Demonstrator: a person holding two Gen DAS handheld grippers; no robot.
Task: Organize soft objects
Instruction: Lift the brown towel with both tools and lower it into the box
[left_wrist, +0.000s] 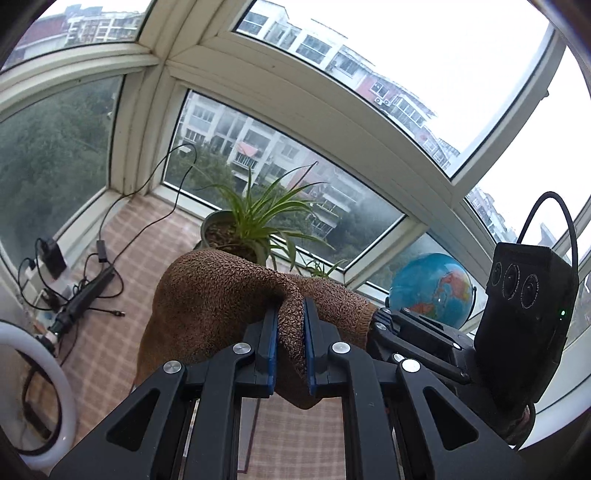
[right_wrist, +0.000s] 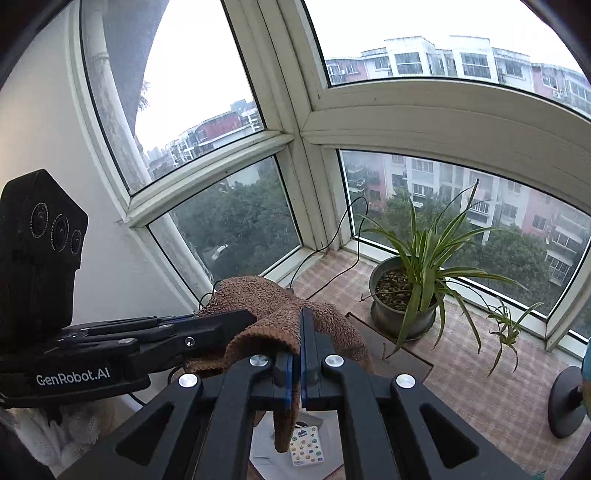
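Note:
A brown fuzzy towel (left_wrist: 218, 295) hangs in the air between both grippers above a checked cloth surface. My left gripper (left_wrist: 290, 314) is shut on a fold of the towel. My right gripper (right_wrist: 295, 332) is shut on another part of the same towel (right_wrist: 258, 299), and a strip of it hangs down below the fingers. The right gripper shows in the left wrist view (left_wrist: 384, 319) at the towel's right end. The left gripper shows in the right wrist view (right_wrist: 225, 321) at the towel's left side.
A potted spider plant (right_wrist: 402, 291) stands by the window, behind the towel in the left wrist view (left_wrist: 236, 232). A blue globe (left_wrist: 430, 286) stands at the right. A power strip with cables (left_wrist: 88, 291) and a white ring light (left_wrist: 55, 373) lie at the left. A sticker sheet (right_wrist: 306, 448) lies below.

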